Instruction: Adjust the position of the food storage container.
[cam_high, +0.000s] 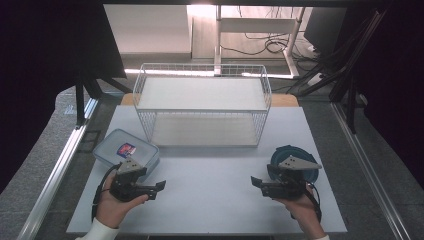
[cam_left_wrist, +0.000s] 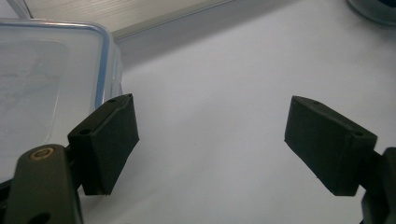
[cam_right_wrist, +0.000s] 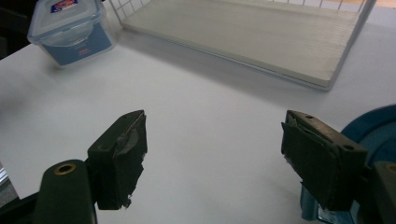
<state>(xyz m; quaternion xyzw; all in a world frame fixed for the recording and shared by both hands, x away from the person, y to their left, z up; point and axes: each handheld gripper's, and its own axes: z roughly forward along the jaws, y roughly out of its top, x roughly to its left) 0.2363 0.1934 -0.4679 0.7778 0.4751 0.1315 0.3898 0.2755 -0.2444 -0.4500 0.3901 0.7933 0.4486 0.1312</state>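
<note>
Two grippers are held low over the white table (cam_high: 210, 190), jaws apart and empty. At the left gripper (cam_high: 159, 187), one clear rectangular container (cam_high: 125, 150) is seen at 11 o'clock; at the right gripper (cam_high: 256, 182), one round blue container (cam_high: 295, 162) at 2 o'clock. One wire rack (cam_high: 202, 102) stands at 12 o'clock.

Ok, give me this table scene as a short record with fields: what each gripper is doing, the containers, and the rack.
left gripper: open, nothing between its fingers, beside the rectangular container
right gripper: open, nothing between its fingers, beside the round container
rectangular container: clear, blue-rimmed lid on, front left of the table
round container: blue, front right, partly hidden by the right gripper
wire rack: white, two shelves, at the back centre, nothing on it
table: white top
</note>
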